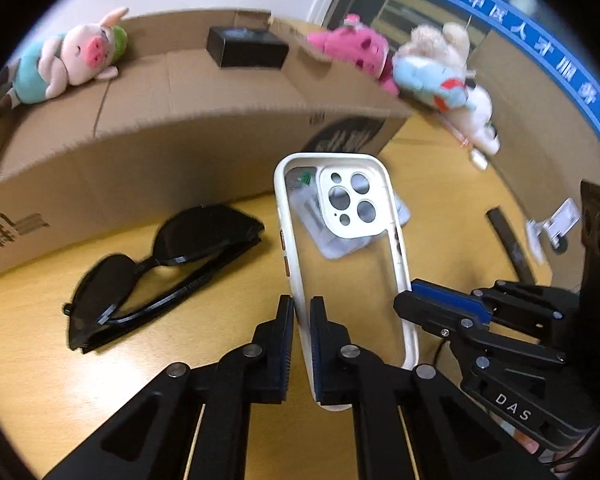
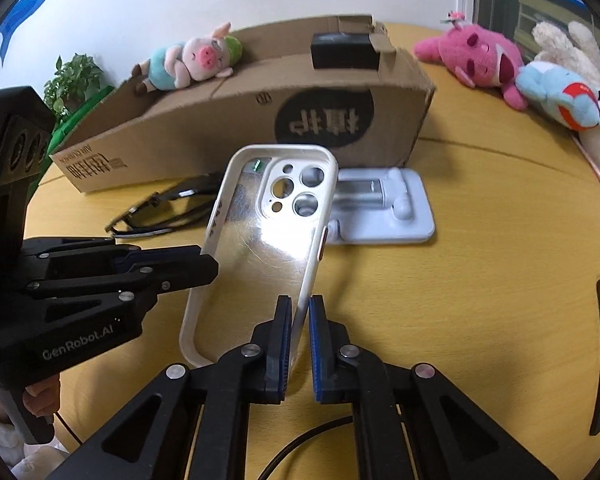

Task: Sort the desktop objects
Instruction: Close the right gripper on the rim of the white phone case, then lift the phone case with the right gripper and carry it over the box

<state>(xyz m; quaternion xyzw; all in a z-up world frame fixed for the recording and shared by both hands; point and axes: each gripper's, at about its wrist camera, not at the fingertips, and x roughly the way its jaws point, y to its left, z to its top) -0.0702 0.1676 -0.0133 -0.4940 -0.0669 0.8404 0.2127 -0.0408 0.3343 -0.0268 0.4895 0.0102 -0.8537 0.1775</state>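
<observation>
A white-rimmed clear phone case [image 1: 348, 264] stands tilted above the yellow table, with its camera cut-out at the top. My left gripper [image 1: 302, 312] is shut on the case's left rim. The right gripper [image 1: 404, 300] pinches the opposite rim from the right. In the right wrist view the case [image 2: 268, 248] has its right edge clamped between my right gripper [image 2: 300, 312], while the left gripper [image 2: 206, 258] bites its left edge. Black sunglasses [image 1: 160, 264] lie folded on the table to the left of the case, also seen behind it [image 2: 168, 208].
A long cardboard box [image 2: 240, 120] lies behind, with a pig plush [image 2: 192, 60] and a small black box [image 2: 346, 54] in it. Pink and pale plush toys [image 2: 480, 56] sit at the back right. A white plastic tray [image 2: 380, 208] lies just behind the case. A cable [image 2: 300, 440] runs along the near table.
</observation>
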